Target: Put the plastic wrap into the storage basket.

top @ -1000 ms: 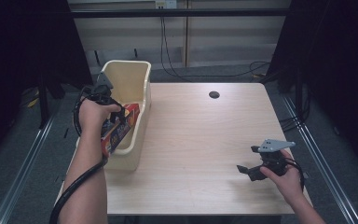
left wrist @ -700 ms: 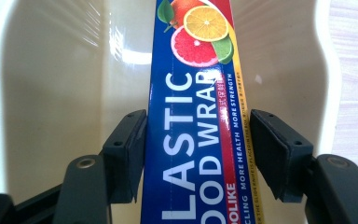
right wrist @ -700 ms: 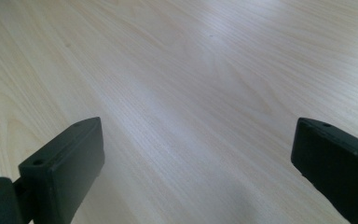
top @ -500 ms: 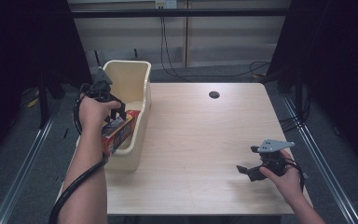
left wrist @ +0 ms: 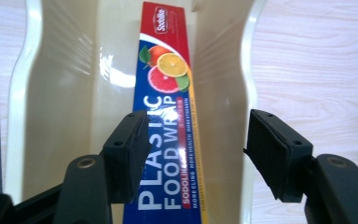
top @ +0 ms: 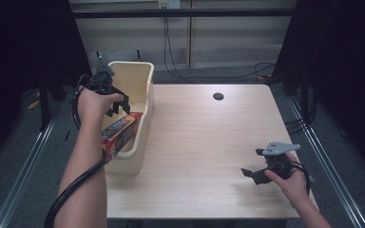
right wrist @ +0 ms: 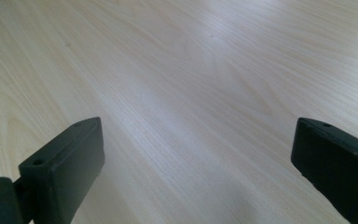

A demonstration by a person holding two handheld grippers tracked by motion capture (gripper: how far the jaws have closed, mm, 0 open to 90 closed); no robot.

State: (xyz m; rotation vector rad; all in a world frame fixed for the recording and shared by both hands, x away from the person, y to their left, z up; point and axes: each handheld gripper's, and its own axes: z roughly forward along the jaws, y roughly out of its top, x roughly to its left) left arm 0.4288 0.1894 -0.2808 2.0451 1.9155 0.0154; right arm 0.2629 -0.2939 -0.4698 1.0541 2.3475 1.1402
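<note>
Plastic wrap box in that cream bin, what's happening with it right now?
A person works at a wooden table with a gripper in each hand. The left gripper hangs over the cream bin, jaws open, above the plastic food wrap box, which lies lengthwise in the bin; it isn't gripping the box. The right gripper sits low over bare table at the near right, jaws open and holding nothing.

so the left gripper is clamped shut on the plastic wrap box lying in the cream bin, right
Not quite. The left gripper is open, its jaws spread apart above the plastic wrap box, not clamped on it. The left gripper view shows this. The box does lie in the cream bin.
</note>
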